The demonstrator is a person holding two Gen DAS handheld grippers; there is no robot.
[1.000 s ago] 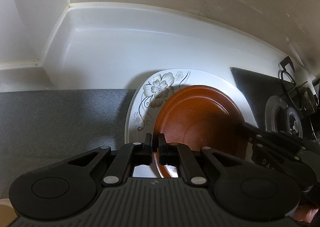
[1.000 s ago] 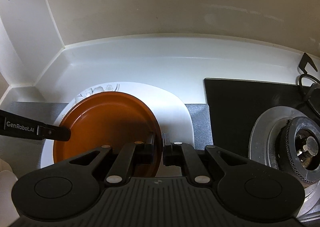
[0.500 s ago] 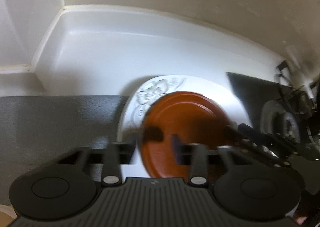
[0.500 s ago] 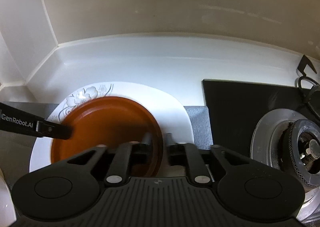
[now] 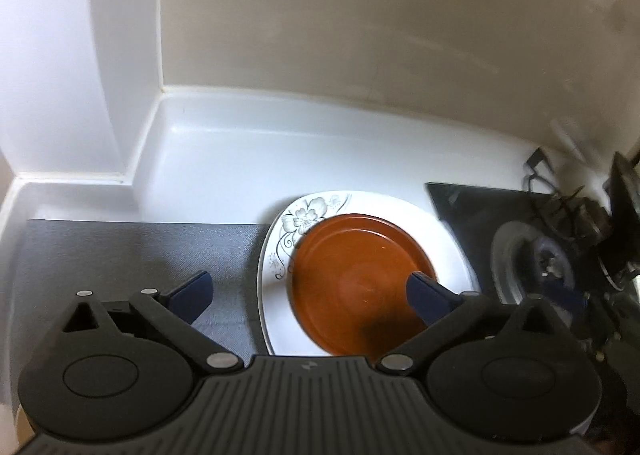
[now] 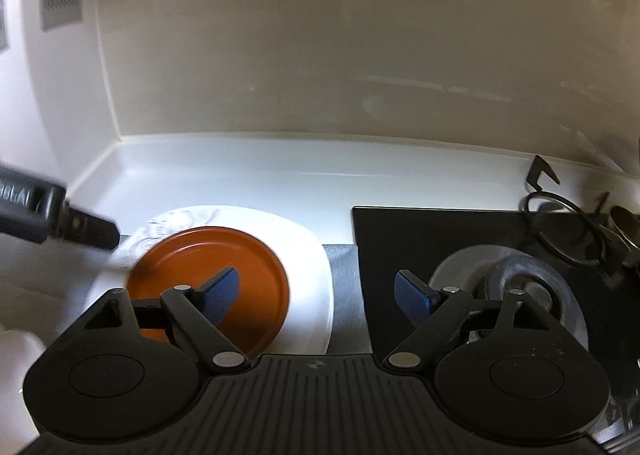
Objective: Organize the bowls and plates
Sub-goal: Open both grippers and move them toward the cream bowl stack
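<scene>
A brown plate [image 5: 356, 279] lies on a larger white plate with a grey flower print [image 5: 308, 217] on the counter. Both show in the right wrist view too, the brown plate [image 6: 240, 263] on the white plate [image 6: 312, 255]. My left gripper [image 5: 308, 295] is open and empty, raised above the plates, its right finger over the brown plate. My right gripper [image 6: 316, 293] is open and empty, its left finger over the brown plate, its right finger over the stove. The left gripper's finger [image 6: 88, 233] shows at the left of the right wrist view.
A grey mat [image 5: 132, 255] lies left of the plates. A black gas stove [image 6: 460, 239] with a burner [image 6: 516, 287] stands to the right. White walls and a raised counter lip [image 5: 280, 103] close in the back and left.
Both grippers have let go of the brown plate's rim, opened wide and risen up and back. The brown plate now rests on the white plate.
</scene>
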